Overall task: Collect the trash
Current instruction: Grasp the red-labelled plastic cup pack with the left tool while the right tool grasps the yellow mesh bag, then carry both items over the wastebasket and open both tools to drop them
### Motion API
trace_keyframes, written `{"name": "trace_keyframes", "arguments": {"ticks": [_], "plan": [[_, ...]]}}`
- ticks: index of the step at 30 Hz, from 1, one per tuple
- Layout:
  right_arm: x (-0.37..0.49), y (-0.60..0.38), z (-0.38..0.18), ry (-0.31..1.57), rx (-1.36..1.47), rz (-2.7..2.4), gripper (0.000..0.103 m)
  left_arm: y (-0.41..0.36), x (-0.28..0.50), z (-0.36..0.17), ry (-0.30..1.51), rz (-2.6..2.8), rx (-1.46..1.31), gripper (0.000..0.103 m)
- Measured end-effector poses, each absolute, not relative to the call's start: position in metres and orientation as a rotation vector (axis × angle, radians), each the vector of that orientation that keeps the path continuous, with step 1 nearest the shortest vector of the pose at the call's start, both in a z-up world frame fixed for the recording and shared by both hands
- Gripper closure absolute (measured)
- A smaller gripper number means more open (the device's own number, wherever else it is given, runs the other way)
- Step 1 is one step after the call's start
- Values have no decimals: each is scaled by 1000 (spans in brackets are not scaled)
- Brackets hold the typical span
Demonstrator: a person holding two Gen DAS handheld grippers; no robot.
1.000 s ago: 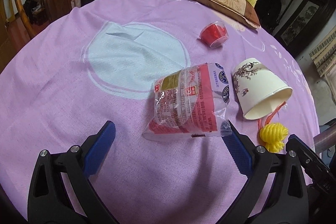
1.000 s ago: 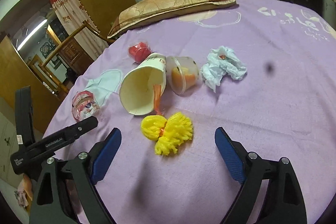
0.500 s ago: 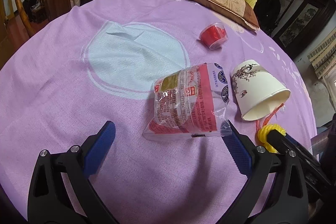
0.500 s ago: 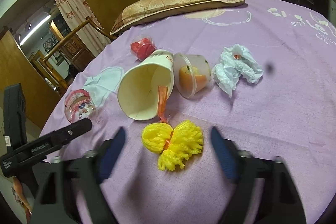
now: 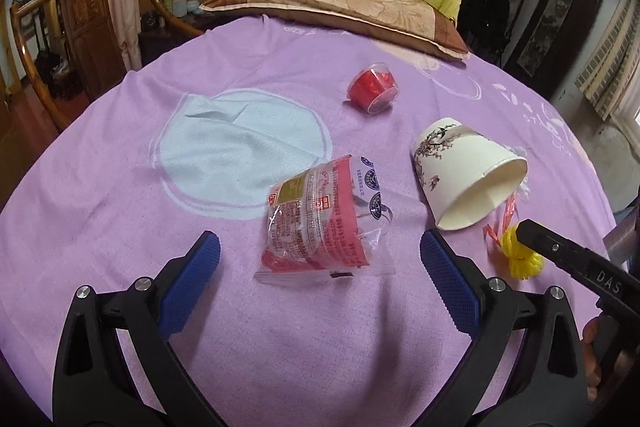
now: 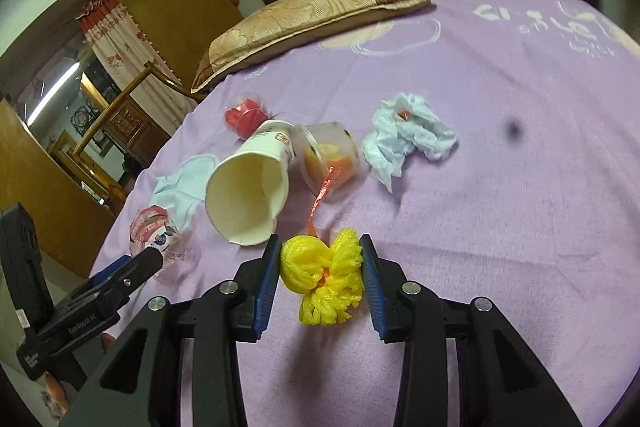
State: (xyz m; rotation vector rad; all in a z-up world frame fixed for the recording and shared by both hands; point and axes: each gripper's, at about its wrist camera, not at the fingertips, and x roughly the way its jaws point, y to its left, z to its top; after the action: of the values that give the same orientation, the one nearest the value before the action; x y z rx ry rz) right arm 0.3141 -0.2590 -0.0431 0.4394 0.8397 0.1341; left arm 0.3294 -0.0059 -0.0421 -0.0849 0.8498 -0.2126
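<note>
Yellow netting (image 6: 322,273) within right claw's (image 6: 320,263) pinch

A yellow mesh net ball (image 6: 324,273) is flanked by the right gripper (image 6: 320,269) pads; behind it a tipped white paper cup (image 6: 250,197) is found, with a crumpled pale-blue tissue (image 6: 406,139) lying farther right.

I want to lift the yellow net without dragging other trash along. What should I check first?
1. Right gripper pads on both sides of the yellow net, jaws just closing on it: ok.
2. Grip firm enough to lift: cannot tell.
3. Orange ribbon runs from the net towards the clear cup; whether it touches the cup: cannot tell.
4. Paper cup apart from the net: ok.
5. Left gripper open, holding nothing, wrapper ahead of it: ok.
</note>
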Motion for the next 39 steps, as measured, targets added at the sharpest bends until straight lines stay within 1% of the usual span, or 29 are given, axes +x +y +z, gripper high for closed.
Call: {"name": "trace_keyframes", "arguments": {"ticks": [3,8,9,10,11,12,13,16,19,22,28,30,34,39], "plan": [[315,-263,-46,848,476,139,63,-3,334,-46,871,-208,-105,7],[314,-258,-46,843,440,130,63,3,343,-52,912,-188,-142,7],[313,-257,-46,842,431,129,63,5,345,-53,918,-196,-158,14],[313,-255,-46,840,421,127,63,6,345,-54,925,-213,-169,28],[313,-253,-45,838,408,124,63,7,346,-55,932,-231,-177,33],[312,-252,-44,836,398,121,63,8,346,-56,935,-245,-186,41],[312,-252,-44,835,393,120,63,8,345,-55,927,-251,-187,55],[311,-252,-42,827,388,119,63,4,339,-48,879,-248,-152,62],[310,-253,-40,821,387,117,63,-1,331,-40,821,-235,-110,63],[308,-253,-38,813,390,122,63,-1,328,-37,801,-229,-101,63],[300,-252,-27,784,391,153,63,15,302,-29,784,-247,-160,63],[298,-250,-25,783,390,169,63,24,284,-25,794,-252,-176,63],[294,-243,-23,786,380,200,63,46,238,-9,757,-225,-182,63],[285,-234,-17,770,363,229,64,96,158,2,695,-59,-145,63]]}}
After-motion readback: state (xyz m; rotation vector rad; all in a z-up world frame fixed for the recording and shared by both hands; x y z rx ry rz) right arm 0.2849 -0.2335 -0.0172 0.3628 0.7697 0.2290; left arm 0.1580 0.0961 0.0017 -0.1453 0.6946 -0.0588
